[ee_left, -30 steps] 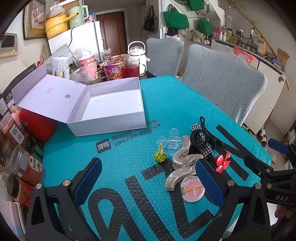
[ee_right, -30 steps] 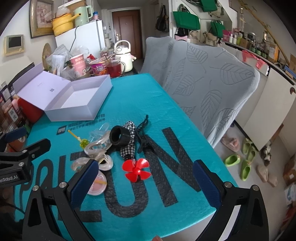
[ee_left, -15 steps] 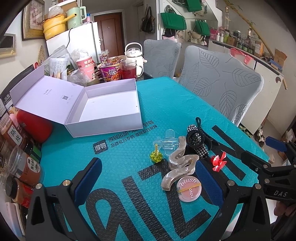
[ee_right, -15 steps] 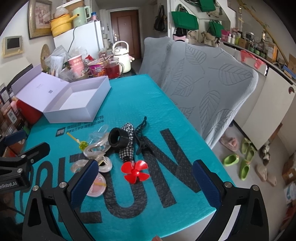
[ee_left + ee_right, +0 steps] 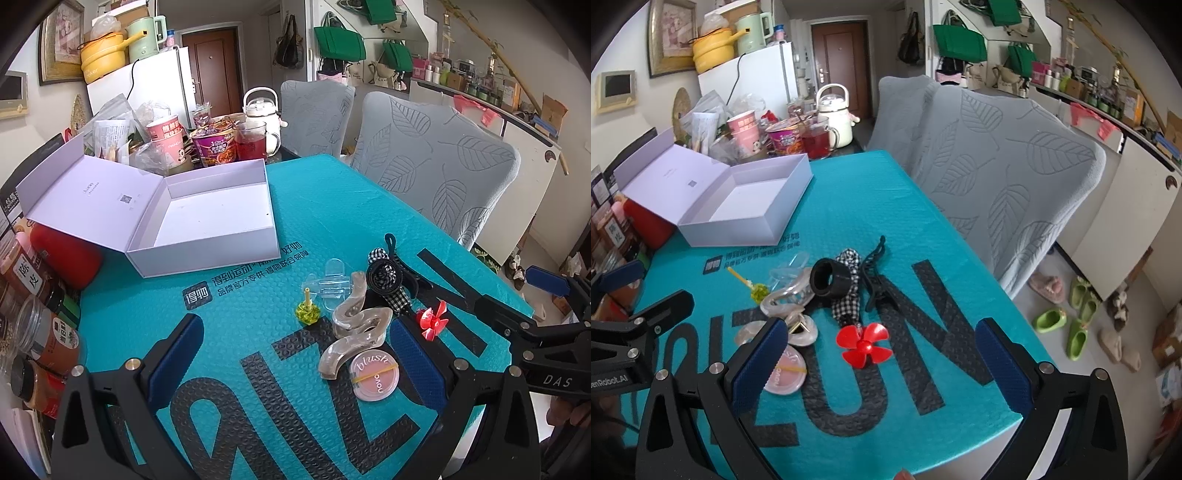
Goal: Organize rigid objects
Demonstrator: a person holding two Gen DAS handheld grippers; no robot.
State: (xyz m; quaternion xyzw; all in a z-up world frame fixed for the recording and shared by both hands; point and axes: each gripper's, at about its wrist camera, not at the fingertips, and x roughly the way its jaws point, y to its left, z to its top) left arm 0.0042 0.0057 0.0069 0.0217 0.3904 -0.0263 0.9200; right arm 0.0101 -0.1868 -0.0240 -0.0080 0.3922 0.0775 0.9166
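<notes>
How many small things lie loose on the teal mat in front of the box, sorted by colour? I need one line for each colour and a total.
Red: 1, propeller
Pink: 1, blush compact
Green-yellow: 1, spinning top
Clear: 1, plastic piece
Beige translucent: 1, wavy hair clip
Black: 2, ring, claw clip
Black-white: 1, checked fabric piece
Total: 8

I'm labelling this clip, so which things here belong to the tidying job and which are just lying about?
Job: open white box, red propeller, blush compact, wavy hair clip, black ring, green spinning top.

Lying about: white kettle, noodle cups, spice jars, slippers.
</notes>
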